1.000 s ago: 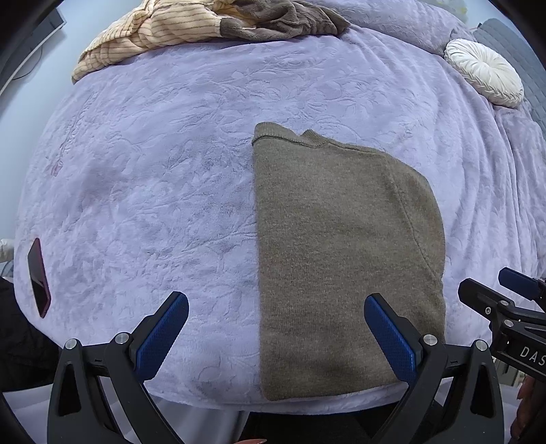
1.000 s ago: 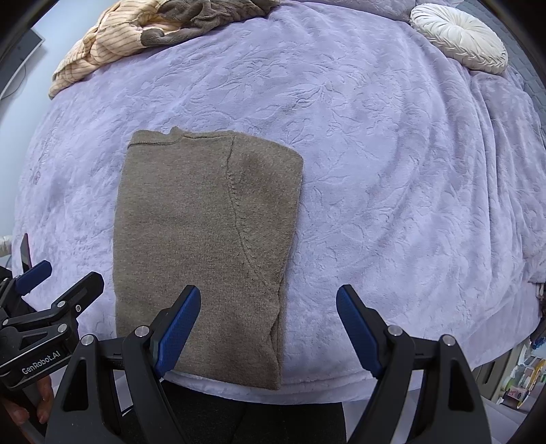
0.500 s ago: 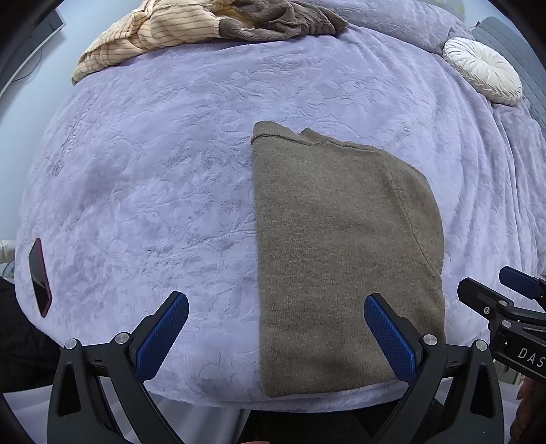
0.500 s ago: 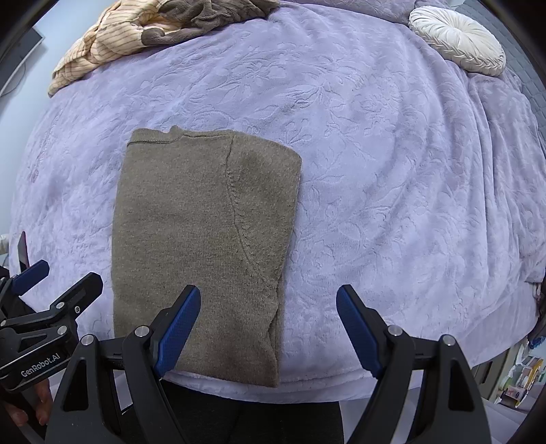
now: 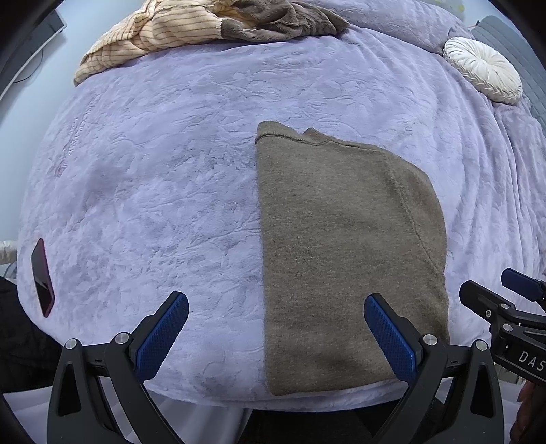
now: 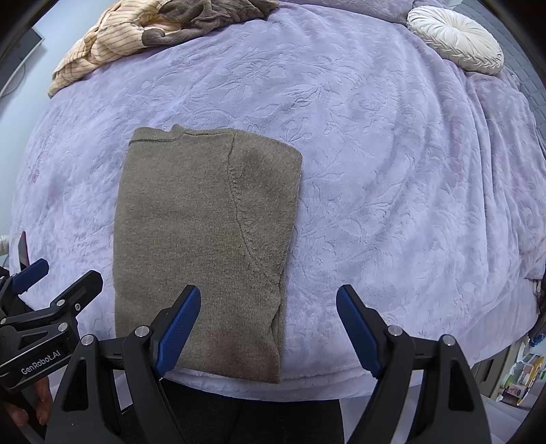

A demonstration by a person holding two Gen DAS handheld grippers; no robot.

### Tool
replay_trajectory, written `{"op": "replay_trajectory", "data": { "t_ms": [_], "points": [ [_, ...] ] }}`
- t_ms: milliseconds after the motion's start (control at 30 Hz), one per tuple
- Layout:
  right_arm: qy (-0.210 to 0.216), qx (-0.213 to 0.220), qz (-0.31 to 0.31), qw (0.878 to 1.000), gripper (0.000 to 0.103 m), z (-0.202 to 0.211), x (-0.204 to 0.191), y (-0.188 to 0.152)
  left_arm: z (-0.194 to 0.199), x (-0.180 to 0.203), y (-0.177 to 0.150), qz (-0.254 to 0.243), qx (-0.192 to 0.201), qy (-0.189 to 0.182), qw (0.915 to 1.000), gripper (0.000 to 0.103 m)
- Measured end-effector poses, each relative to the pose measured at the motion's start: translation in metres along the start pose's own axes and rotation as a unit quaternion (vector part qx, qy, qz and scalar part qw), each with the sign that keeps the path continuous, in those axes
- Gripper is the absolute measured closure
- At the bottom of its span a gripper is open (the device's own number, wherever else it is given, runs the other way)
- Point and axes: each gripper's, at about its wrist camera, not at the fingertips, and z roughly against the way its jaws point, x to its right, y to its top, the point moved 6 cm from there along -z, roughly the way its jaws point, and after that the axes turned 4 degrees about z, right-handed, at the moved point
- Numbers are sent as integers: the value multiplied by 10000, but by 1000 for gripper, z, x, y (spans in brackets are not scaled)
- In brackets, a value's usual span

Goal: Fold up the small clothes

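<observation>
While I compare this moment with the view of a second ago, I find nothing displaced: both grippers hang where they were, and the cloth has not shifted.

At far left in the left wrist view, a dark phone (image 5: 42, 277) lies near the edge of the lavender bedspread (image 5: 153, 191). My left gripper (image 5: 276, 333) stands released, its blue pads wide apart and clear of the fabric; its right pad overlaps the garment's lower right part in the picture, but I cannot tell that it touches. The folded brown sweater (image 5: 341, 246) lies flat near the bed's near edge, its collar edge away from me and a curved seam running down its right side. At the right border, part of my right gripper (image 5: 505, 307) shows.

In the right wrist view, the sweater (image 6: 204, 239) sits left of centre, just as before. My right gripper (image 6: 268, 326) is likewise released and holds nothing; its left pad overlaps the garment's lower part, its right pad is over bare bedspread. The gap matches the earlier frame.

Across the far side, a heap of striped cream and grey-brown clothing (image 6: 136, 30) lies at the left, and a round white cushion (image 6: 455, 41) at the right, both unchanged and well apart from the sweater.
</observation>
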Motion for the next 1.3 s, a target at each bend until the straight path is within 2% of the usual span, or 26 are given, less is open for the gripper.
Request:
{"op": "replay_trajectory", "data": {
  "t_ms": [1033, 1300],
  "points": [
    [-6, -16, -32, 10000, 19, 1, -6, -6, -2, 2, -2, 34, -36, -86, 10000, 0],
    [-12, -39, -19, 10000, 19, 0, -8, -5, -1, -3, 3, -38, 85, -69, 9999, 0]
  ]
}}
